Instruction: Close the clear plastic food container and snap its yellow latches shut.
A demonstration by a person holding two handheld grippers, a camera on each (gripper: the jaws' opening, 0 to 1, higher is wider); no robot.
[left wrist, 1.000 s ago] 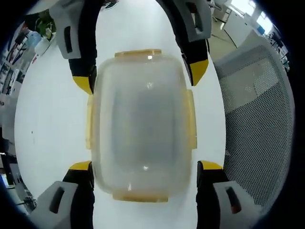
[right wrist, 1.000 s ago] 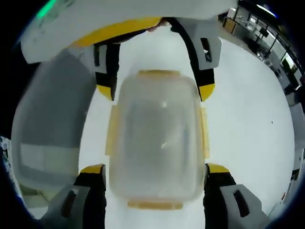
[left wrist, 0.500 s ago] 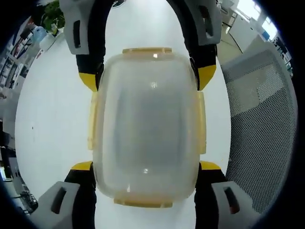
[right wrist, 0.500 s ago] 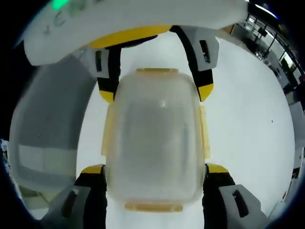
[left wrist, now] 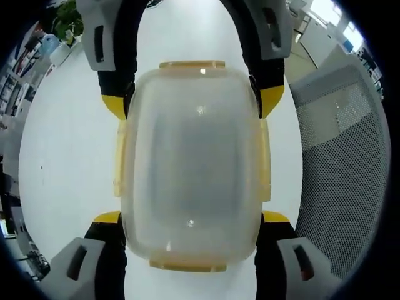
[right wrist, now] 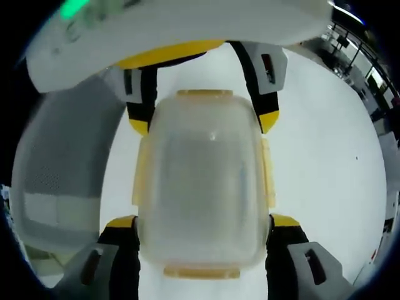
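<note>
Jaws of both grippers stand wide apart, astride the clear plastic food container (left wrist: 192, 165) from opposite short ends. In the left gripper view the left gripper (left wrist: 190, 220) has its yellow-tipped jaws rising on either side of the near end, while the right gripper (left wrist: 190, 103) comes in from the top, its tips beside the far corners. In the right gripper view the right gripper (right wrist: 201, 224) flanks the near end and the left gripper (right wrist: 203, 122) the far one.

Lying on a white table (left wrist: 69, 156), the container has its long axis running away from each camera, along the line between the two grippers. It is a rounded rectangle, cloudy and see-through, lid on, with a yellow latch (left wrist: 119, 159) on each of the four sides. Whether the latches are snapped down cannot be told.

A grey mesh office chair (left wrist: 340, 169) stands just beside the table.
</note>
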